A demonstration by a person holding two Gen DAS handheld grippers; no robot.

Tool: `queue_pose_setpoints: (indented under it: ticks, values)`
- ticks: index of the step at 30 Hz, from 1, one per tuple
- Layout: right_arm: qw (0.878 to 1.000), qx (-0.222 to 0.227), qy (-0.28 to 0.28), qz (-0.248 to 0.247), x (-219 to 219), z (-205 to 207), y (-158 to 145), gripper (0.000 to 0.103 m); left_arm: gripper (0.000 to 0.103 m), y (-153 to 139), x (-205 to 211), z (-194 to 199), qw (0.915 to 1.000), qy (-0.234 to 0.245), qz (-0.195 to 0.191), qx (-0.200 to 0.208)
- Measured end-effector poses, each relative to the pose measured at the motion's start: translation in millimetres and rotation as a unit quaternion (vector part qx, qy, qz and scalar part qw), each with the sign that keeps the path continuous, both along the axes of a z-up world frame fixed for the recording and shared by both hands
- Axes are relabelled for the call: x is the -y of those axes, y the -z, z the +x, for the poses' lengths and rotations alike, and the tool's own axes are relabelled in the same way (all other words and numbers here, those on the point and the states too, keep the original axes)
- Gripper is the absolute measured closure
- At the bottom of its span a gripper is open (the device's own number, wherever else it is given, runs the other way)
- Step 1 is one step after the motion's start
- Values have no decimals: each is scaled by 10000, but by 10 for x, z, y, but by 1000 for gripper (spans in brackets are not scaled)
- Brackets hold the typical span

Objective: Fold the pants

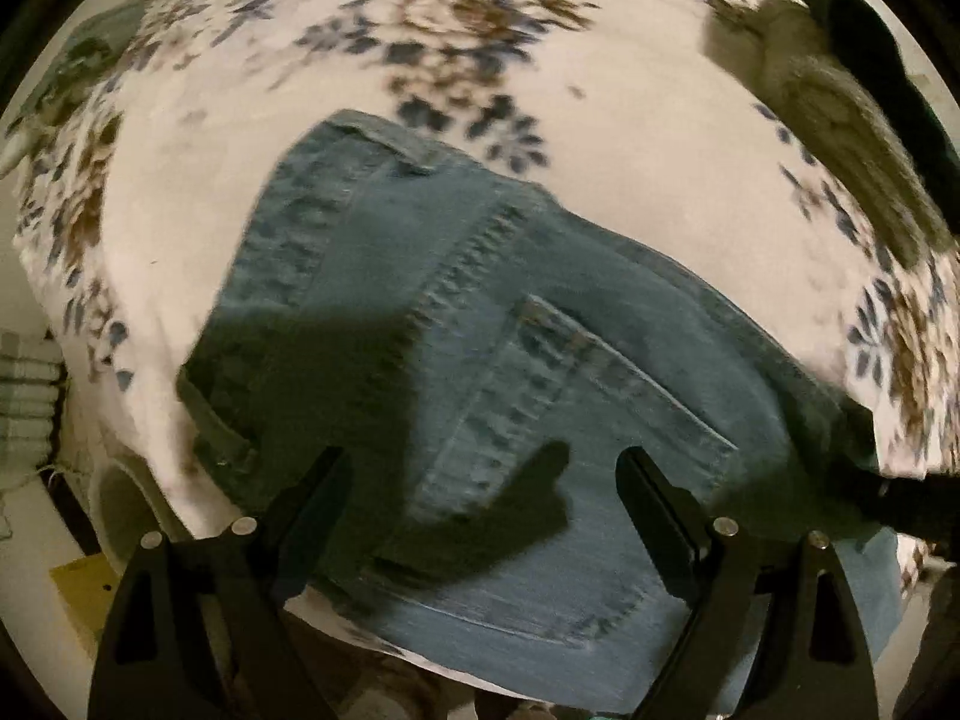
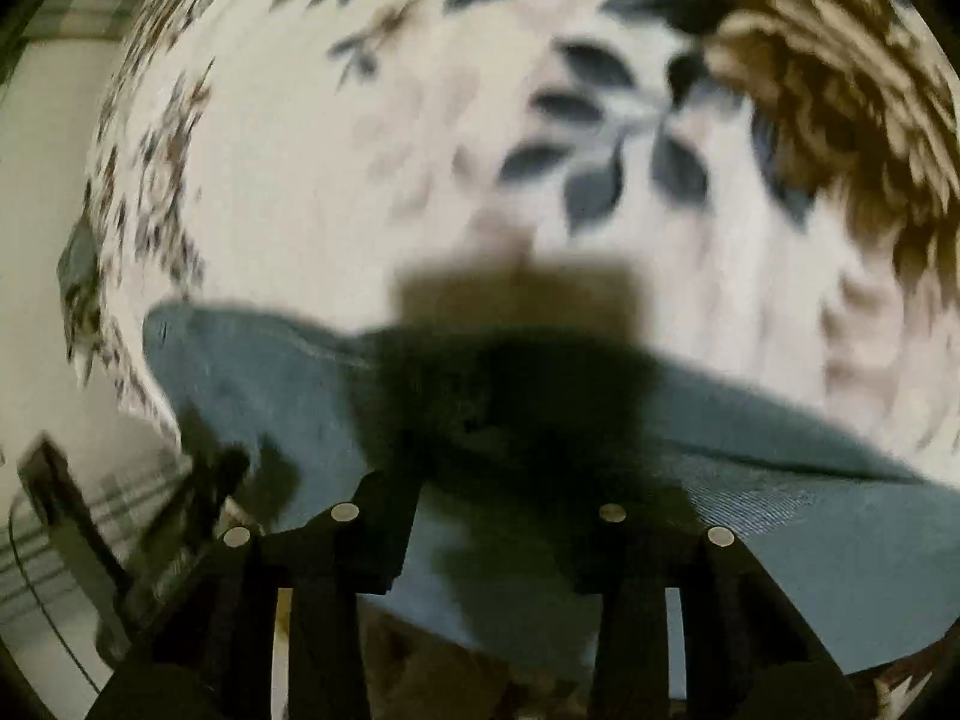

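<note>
Covering nearly everything in both views is one white bedspread (image 1: 630, 138) printed with blue and brown flowers, spread flat as the work surface. On it lies one pair of blue jeans (image 1: 480, 324), folded into a compact bundle near the spread's front edge, with one back pocket (image 1: 576, 414) facing up and thick stitched seams running across it. Beside the far right edge of the spread rests one grey-brown fuzzy item (image 1: 840, 132), well apart from the jeans; what it is cannot be told. A stack of pale folded cloth (image 1: 27, 396) sits off the spread's left edge.

Two grippers appear, one per view. Hovering above the jeans, the left gripper (image 1: 480, 468) has its fingers spread wide and holds nothing. Above the jeans' near edge, the right gripper (image 2: 498, 492) is also parted and empty, its tips lost in its own dark shadow.
</note>
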State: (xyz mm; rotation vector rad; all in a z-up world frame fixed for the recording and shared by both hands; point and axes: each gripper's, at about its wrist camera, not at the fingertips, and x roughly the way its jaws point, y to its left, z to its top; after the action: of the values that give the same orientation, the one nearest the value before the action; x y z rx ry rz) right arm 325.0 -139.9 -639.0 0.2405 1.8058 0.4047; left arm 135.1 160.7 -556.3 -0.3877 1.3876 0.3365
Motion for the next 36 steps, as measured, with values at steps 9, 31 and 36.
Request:
queue_pose_setpoints:
  ticks: [9,31,36]
  values:
    - [9996,196,-59,212,-62,147,26,60,13,50,279,91,9983,537,-243,6]
    - [9783,-1128,334,1703,-47,332,590,55,13,159,8,119,9988,299,-390,-48]
    - [9465,-1223,1461,2604,357,219,656,60,13,106,-27,105,9988,243,-420,-16]
